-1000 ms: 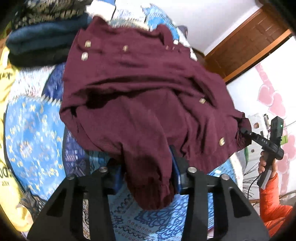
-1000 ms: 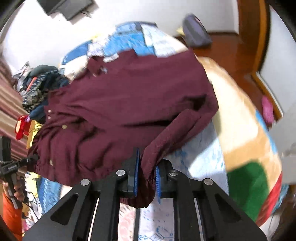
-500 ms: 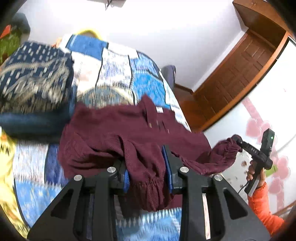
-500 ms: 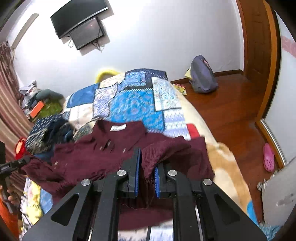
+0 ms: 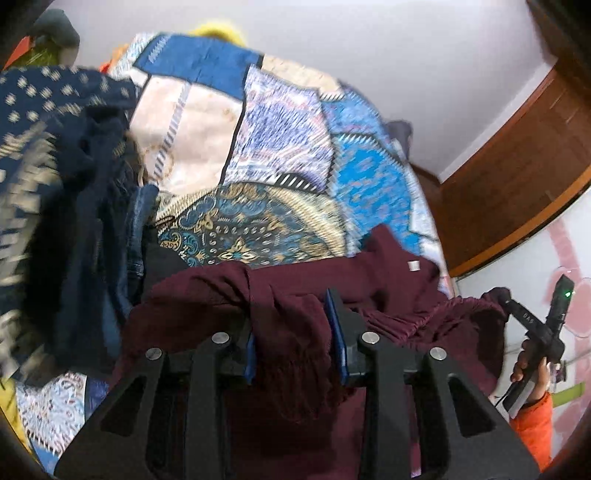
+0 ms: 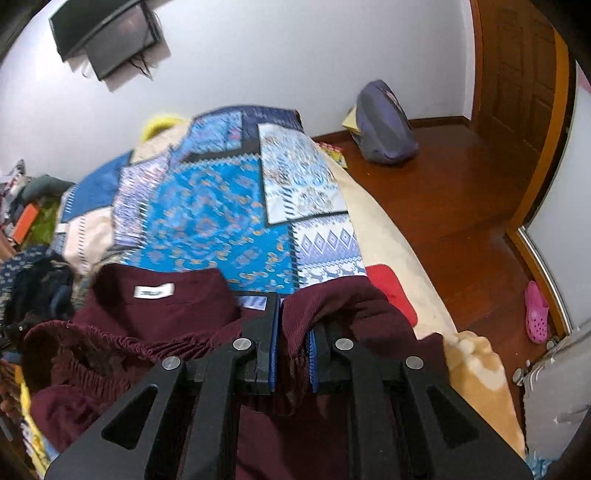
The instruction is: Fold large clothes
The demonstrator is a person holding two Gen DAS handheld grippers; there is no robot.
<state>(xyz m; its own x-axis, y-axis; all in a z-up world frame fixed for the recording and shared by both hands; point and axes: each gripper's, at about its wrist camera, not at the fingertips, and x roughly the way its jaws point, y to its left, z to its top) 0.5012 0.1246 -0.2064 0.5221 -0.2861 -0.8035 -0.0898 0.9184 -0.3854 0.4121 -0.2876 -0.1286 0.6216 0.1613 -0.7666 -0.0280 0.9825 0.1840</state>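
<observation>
A maroon corduroy jacket (image 5: 384, 280) lies bunched at the near end of a patchwork bedspread (image 5: 280, 166). My left gripper (image 5: 295, 332) is shut on a gathered cuff of the jacket. My right gripper (image 6: 293, 332) is shut on another fold of the jacket (image 6: 166, 325), next to the collar with its white label (image 6: 154, 292). In the left wrist view the right gripper (image 5: 535, 328) shows at the far right, held by a hand with maroon cloth at its tip. The jacket's lower part hangs below both grippers, hidden.
A pile of dark blue patterned clothes (image 5: 48, 177) sits at the left of the bed. A grey backpack (image 6: 384, 125) lies on the wood floor by a door (image 6: 524, 74). A pink clog (image 6: 536, 312) lies at the right. A screen (image 6: 107, 33) hangs on the wall.
Both grippers have come down and toward me with the jacket. More bare bedspread shows beyond it. The jacket has folded over itself, with the collar now close to my fingers.
</observation>
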